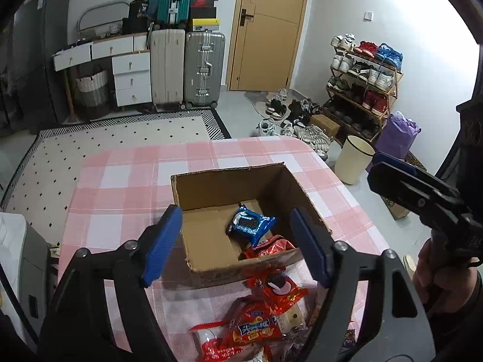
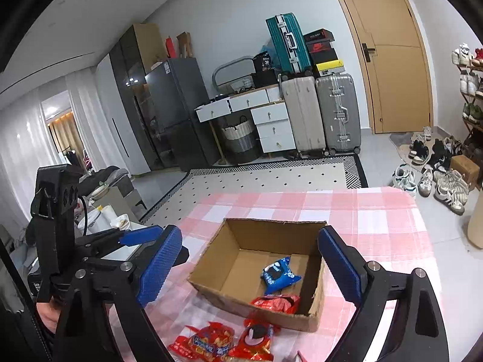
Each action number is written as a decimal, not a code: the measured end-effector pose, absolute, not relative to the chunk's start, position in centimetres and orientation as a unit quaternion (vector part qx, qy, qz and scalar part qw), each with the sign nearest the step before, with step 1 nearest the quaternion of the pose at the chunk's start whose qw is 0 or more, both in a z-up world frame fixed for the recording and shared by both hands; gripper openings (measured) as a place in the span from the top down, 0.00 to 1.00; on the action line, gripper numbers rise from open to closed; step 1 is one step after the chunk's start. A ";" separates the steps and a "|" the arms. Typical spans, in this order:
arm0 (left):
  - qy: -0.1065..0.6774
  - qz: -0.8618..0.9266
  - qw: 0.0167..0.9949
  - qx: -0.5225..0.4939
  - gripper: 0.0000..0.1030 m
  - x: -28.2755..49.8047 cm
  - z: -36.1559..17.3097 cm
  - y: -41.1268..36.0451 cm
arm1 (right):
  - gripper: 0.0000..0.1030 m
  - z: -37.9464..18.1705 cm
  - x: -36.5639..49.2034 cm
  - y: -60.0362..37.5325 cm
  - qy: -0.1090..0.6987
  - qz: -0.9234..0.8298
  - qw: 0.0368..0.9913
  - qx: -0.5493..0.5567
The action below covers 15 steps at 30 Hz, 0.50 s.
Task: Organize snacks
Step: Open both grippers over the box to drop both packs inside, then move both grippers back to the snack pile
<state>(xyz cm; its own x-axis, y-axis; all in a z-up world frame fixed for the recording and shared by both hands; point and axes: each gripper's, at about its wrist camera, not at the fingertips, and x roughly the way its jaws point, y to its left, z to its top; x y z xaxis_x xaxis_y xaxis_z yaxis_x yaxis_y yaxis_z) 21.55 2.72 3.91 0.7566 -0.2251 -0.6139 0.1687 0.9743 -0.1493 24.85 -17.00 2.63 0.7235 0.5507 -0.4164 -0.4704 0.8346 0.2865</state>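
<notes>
We list: cardboard box on checked table, holding blue packet and red packet; loose snacks at six o'clock. Left gripper and right gripper both released, empty.

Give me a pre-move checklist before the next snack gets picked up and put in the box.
1. Left gripper open and empty: ok.
2. Right gripper open and empty: ok.
3. Cardboard box open on top, with bare floor left: ok. It holds a blue packet and a red packet.
4. Snacks left to pick: ok. Red packets lie on the checked tablecloth in front of the box.
5. Grippers clear of each other: ok, they stand apart at either side.
6. Number of loose packets: cannot tell, the pile runs out of frame.
</notes>
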 end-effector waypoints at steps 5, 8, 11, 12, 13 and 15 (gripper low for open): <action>0.329 -0.085 0.940 -0.035 0.16 18.9 4.8 2.5 | 0.03 3.7 22.2 -17.3 0.233 0.276 0.929 0.076; 0.323 -0.080 0.942 -0.030 0.11 17.1 5.2 2.4 | 0.02 4.1 20.4 -17.4 0.226 0.277 0.931 0.071; 0.318 -0.080 0.944 -0.033 0.01 15.5 5.5 2.6 | 0.02 4.4 18.7 -17.6 0.223 0.277 0.932 0.066; 0.313 -0.078 0.946 -0.035 0.01 14.6 5.6 2.6 | 0.01 4.5 17.9 -17.7 0.221 0.278 0.932 0.065; 0.310 -0.076 0.947 -0.037 0.01 13.9 5.6 2.7 | 0.01 4.6 17.4 -17.8 0.220 0.278 0.933 0.063; 0.308 -0.078 0.947 -0.041 0.01 12.6 5.6 2.9 | 0.01 4.7 16.4 -17.9 0.217 0.278 0.934 0.061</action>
